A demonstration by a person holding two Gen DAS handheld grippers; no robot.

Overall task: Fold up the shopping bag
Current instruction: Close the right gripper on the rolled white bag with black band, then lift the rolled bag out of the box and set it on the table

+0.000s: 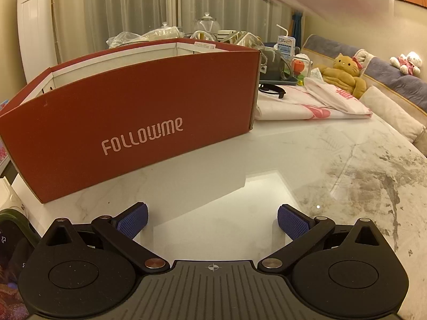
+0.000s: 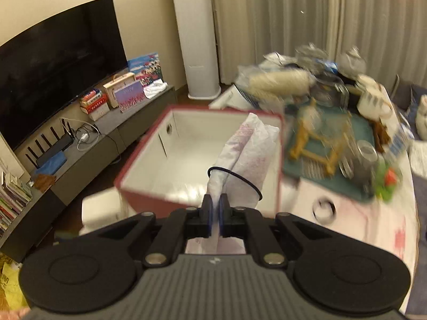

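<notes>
My right gripper (image 2: 216,202) is shut on a folded white shopping bag (image 2: 246,152) with faint pink print and a black elastic band around it. The bag hangs above the open red box (image 2: 197,200), whose white inside shows below it. In the left wrist view the same red box (image 1: 128,122), lettered FOLLOWME, stands on the marble table (image 1: 333,160). My left gripper (image 1: 212,220) stands open over bare tabletop in front of the box, nothing between its blue pads (image 1: 133,220). More white and pink bags (image 1: 315,104) lie flat to the right of the box.
Behind the box the table is crowded with glass jars (image 1: 205,25), a drink carton (image 1: 287,45) and a teal tray (image 2: 331,154). A black ring (image 2: 324,209) lies on the bags. A sofa with plush toys (image 1: 344,72) runs along the right. A TV (image 2: 53,66) stands at left.
</notes>
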